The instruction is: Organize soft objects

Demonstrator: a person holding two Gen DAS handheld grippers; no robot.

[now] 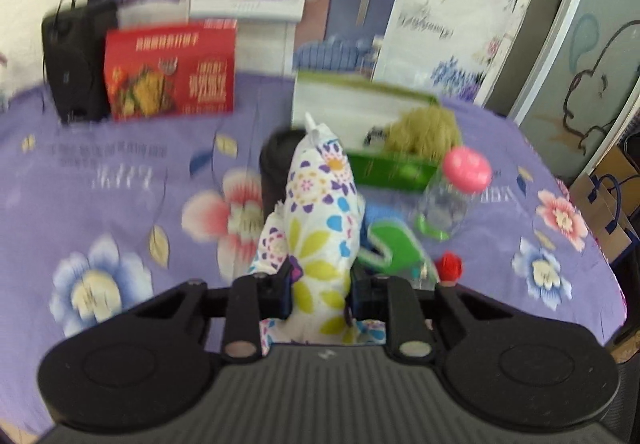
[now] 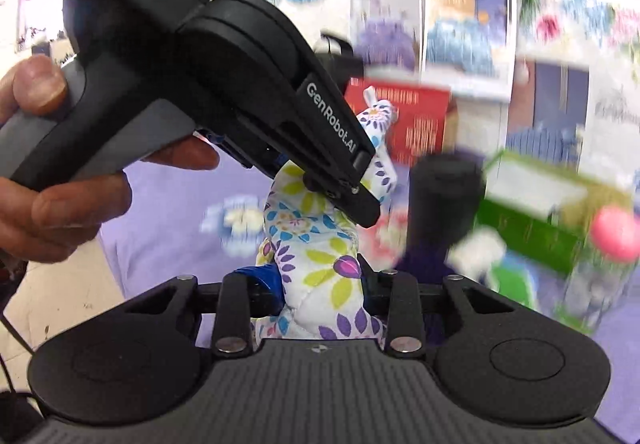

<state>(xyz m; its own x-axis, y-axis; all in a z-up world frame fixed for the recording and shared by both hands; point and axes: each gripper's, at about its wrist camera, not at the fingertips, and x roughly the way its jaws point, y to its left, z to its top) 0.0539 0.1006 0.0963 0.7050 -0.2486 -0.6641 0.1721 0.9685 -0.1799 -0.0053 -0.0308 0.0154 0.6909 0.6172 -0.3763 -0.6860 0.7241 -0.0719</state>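
Observation:
A white soft toy with a coloured flower print (image 1: 320,220) is held above the purple flowered cloth. My left gripper (image 1: 320,284) is shut on its lower part. My right gripper (image 2: 320,288) is shut on the same toy (image 2: 320,244) lower down, and the left gripper (image 2: 344,184) shows there clamping the toy's upper part from the left. A green box (image 1: 392,168) holding an olive plush (image 1: 424,132) stands behind the toy.
On the cloth (image 1: 120,184) stand a black cylinder (image 1: 276,164), a clear jar with a pink lid (image 1: 464,172), a green foam piece (image 1: 392,244), a small red object (image 1: 450,264), a red carton (image 1: 168,72) and a black speaker (image 1: 76,56). Paper bags (image 1: 608,204) sit beyond the right edge.

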